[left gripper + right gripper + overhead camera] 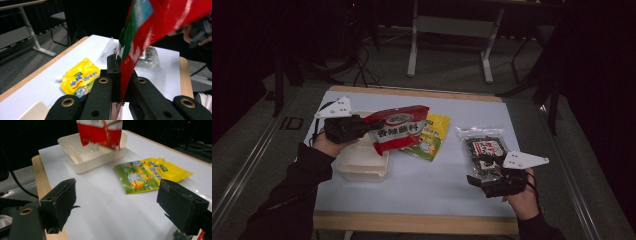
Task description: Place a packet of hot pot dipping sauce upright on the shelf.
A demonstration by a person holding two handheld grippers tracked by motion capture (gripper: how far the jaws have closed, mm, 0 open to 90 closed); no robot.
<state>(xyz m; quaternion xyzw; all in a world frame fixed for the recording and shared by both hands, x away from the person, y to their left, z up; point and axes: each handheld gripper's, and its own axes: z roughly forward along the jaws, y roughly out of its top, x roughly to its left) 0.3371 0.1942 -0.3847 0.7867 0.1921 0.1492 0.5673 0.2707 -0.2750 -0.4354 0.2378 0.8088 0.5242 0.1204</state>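
Left tool (364,126) is clamped on the edge of a red plastic seasoning packet (399,127), held above the shallow cream plastic tray (362,167) on the desk (432,190). Packet's long axis runs level, toward the right tool (477,181), which stands open by the clear seaweed bag (484,150).

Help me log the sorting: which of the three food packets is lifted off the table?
The red plastic packet, clamped in the left gripper; the other two lie flat.
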